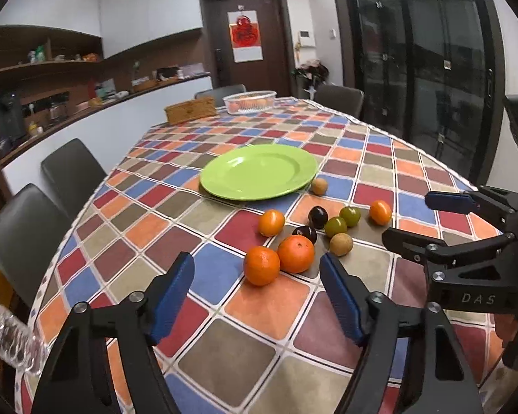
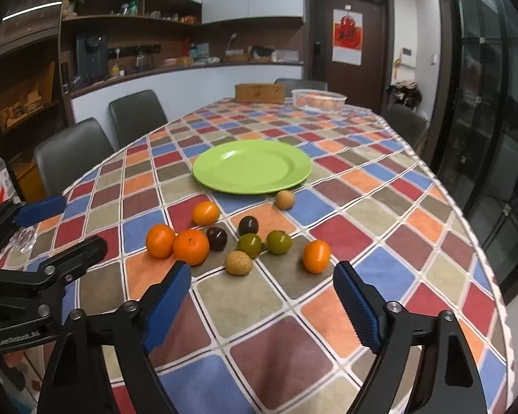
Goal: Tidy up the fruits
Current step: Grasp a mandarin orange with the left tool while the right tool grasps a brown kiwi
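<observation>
Both grippers hang with jaws spread wide and empty over the table's near edge. Straight ahead of the left gripper [image 1: 257,296], nearer than the right gripper [image 2: 262,296], two touching oranges [image 1: 261,265] lead the fruit cluster; beyond, mid-table, the green plate [image 1: 259,176] sits bare.

A checkered tablecloth [image 2: 328,345] covers the table. At its far end a wooden box [image 2: 259,93] stands just beside a clear bowl [image 2: 318,99]. Dark chairs [image 2: 136,117] line the left side, and a brown door [image 2: 348,41] carries a red poster [image 2: 347,36].
</observation>
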`<state>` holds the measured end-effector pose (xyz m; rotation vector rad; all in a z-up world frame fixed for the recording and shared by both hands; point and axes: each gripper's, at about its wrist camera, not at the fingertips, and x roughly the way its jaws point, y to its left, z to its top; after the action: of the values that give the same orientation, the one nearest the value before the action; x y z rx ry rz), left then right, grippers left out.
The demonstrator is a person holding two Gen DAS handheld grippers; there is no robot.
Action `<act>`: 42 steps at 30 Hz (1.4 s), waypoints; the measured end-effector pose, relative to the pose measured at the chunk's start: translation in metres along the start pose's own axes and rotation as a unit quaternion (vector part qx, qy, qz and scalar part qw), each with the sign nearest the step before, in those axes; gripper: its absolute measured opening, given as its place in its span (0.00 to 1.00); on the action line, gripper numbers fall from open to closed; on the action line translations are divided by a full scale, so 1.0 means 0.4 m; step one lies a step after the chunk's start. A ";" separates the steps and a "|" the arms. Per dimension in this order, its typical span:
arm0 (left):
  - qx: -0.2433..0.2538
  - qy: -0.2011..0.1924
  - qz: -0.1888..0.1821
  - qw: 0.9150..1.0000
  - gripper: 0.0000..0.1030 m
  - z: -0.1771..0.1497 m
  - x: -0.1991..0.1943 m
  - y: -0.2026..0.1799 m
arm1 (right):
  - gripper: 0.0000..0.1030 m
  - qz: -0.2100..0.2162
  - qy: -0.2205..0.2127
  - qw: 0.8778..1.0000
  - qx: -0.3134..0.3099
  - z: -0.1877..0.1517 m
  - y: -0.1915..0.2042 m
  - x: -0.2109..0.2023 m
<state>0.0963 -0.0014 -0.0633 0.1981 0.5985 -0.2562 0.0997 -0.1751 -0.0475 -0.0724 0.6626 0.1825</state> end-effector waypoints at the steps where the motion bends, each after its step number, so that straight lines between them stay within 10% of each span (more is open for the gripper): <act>1: 0.005 0.003 -0.004 1.000 0.70 -0.001 0.012 0.001 | 0.76 0.004 0.006 1.000 0.000 0.001 -0.002 0.011; 42: 0.004 0.101 -0.044 0.994 0.35 -0.009 0.238 0.020 | 0.30 0.066 0.134 0.989 0.022 0.011 0.010 0.255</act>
<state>0.1725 -0.0099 -0.1201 0.2067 0.8086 -0.3256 0.1803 -0.1558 -0.1071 -0.0093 0.9398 0.2884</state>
